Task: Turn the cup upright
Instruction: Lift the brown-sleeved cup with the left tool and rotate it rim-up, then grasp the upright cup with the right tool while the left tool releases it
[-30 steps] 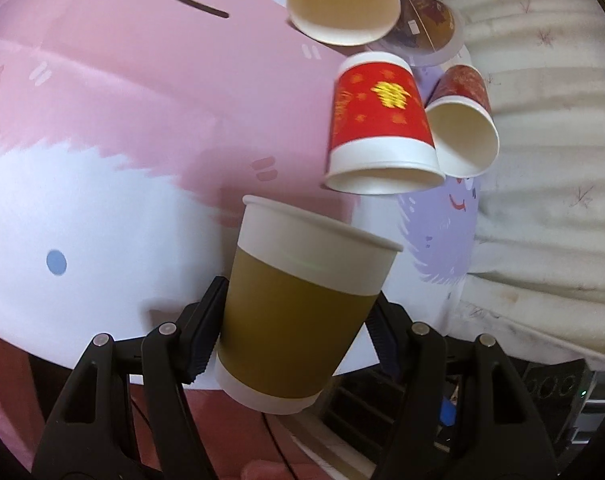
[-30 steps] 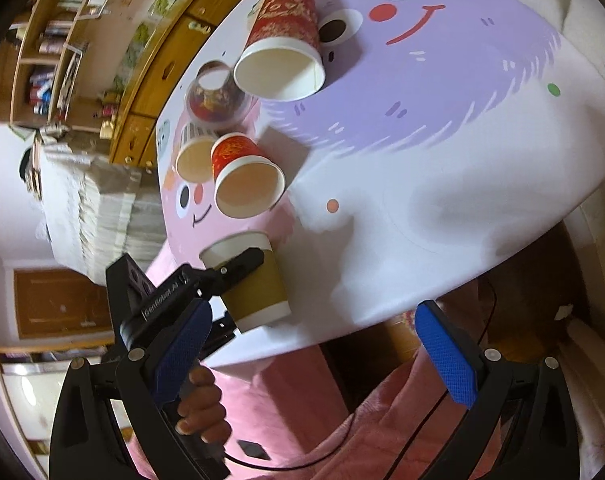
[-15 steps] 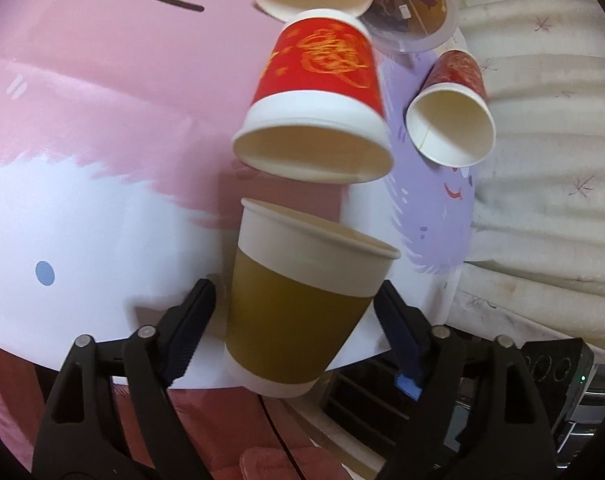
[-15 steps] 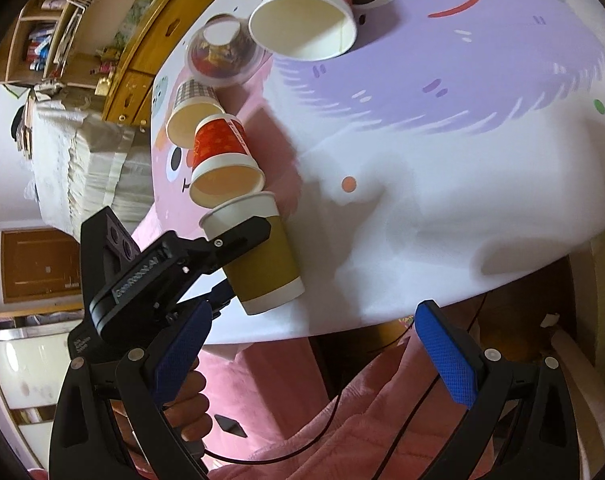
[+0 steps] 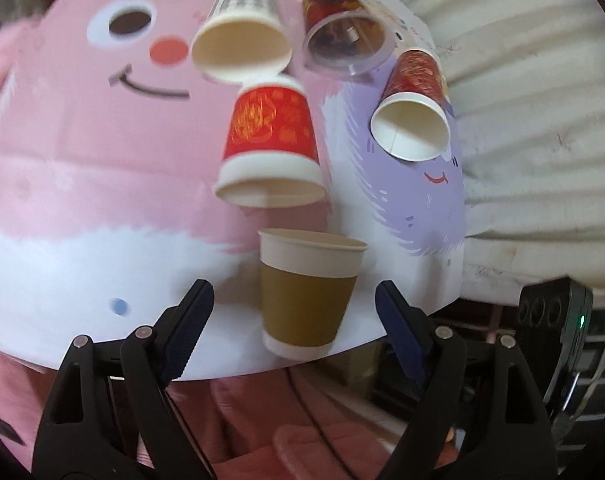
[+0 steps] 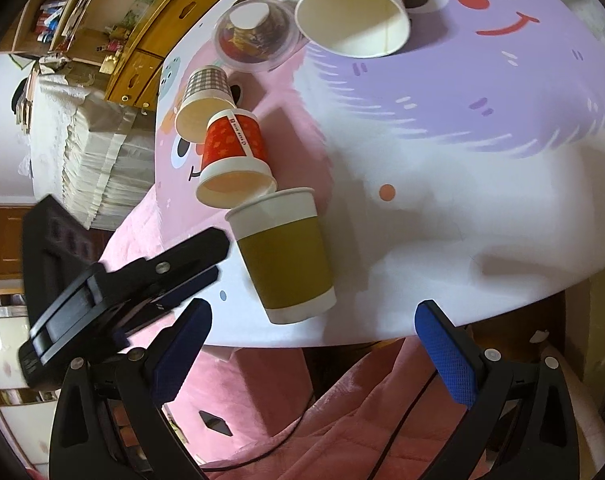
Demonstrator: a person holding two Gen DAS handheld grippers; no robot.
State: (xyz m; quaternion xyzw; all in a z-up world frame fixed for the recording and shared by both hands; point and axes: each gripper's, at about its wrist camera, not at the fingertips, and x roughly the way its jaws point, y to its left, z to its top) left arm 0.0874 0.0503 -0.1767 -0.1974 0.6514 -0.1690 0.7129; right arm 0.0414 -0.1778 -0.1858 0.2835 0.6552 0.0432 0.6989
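A brown-sleeved paper cup [image 5: 307, 295] stands upright near the table's front edge; it also shows in the right wrist view [image 6: 284, 264]. My left gripper [image 5: 294, 322] is open, its fingers apart on either side of the cup and drawn back from it. The left gripper also appears in the right wrist view [image 6: 174, 264], left of the cup. My right gripper [image 6: 312, 350] is open and empty, below the table edge. A red cup [image 5: 269, 145] lies on its side just behind the brown cup.
A checked cup [image 5: 242, 28], a clear plastic cup [image 5: 344, 34] and a dark red cup [image 5: 412, 110] lie on their sides farther back on the cartoon table [image 5: 82, 208]. A white bedspread [image 5: 542, 120] lies right. Pink fabric [image 6: 342, 420] hangs below the table edge.
My left gripper let go of the brown cup and pulled back, jaws wider. The cup now stands on the table. The right gripper moved closer to it.
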